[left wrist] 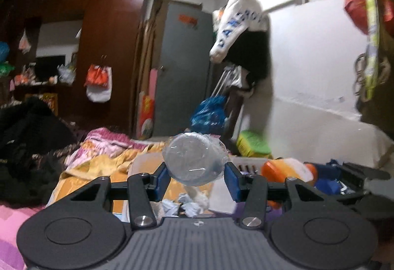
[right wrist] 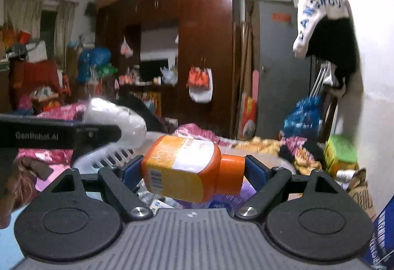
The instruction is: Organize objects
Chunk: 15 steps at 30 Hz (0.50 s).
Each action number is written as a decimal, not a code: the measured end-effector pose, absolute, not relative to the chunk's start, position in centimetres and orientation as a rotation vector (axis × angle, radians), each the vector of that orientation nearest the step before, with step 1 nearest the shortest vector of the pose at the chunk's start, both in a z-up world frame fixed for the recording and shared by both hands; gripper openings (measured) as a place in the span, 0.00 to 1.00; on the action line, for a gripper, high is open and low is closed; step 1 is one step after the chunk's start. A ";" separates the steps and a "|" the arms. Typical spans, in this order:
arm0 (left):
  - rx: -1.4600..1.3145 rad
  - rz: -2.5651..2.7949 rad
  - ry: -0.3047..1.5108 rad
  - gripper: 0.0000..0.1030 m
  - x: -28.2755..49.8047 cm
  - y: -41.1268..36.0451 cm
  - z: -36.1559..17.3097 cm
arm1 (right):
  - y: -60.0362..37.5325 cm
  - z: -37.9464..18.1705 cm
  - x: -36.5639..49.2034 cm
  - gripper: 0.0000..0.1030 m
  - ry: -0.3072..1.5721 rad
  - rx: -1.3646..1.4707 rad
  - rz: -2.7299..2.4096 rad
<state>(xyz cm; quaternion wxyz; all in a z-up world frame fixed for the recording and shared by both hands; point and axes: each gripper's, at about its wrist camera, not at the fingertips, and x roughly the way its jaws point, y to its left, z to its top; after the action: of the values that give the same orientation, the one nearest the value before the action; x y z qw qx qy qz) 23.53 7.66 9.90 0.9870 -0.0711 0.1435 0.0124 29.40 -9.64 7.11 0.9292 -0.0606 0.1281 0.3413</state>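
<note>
- The orange plastic bottle with the white-and-yellow label (right wrist: 182,169) is lying sideways between the jaws of my right gripper (right wrist: 194,169); I am clamping it end to end, base on the left pad, orange cap on the right, jaws spread wide.
- My left gripper (left wrist: 197,177) is pinching a clear, round, plastic-wrapped container (left wrist: 194,159) between its blue pads (left wrist: 232,180), jaws roughly half open.
- A white slatted plastic basket (right wrist: 110,155) is sitting just beyond and below my right jaws.
- Crumpled paper scraps (left wrist: 189,206) are lying beneath my left jaws.
- Patterned pink and yellow bedding (left wrist: 106,147) is spreading out behind both loads.
</note>
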 end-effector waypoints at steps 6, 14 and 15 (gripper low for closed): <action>-0.168 0.026 0.304 0.50 24.3 8.1 9.5 | -8.3 5.6 29.7 0.85 0.263 -0.150 0.743; -0.194 0.040 0.226 0.96 22.8 9.4 9.0 | -10.2 6.6 27.5 1.00 0.204 -0.188 0.690; -0.193 0.027 0.221 0.96 21.9 9.4 8.9 | -11.3 6.9 27.4 1.00 0.207 -0.153 0.692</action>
<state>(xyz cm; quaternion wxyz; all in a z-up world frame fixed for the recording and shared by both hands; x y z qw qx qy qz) 21.95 9.44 8.93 0.9892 -0.0962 0.1100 0.0134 27.35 -11.35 6.93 0.9326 -0.0746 0.1013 0.3383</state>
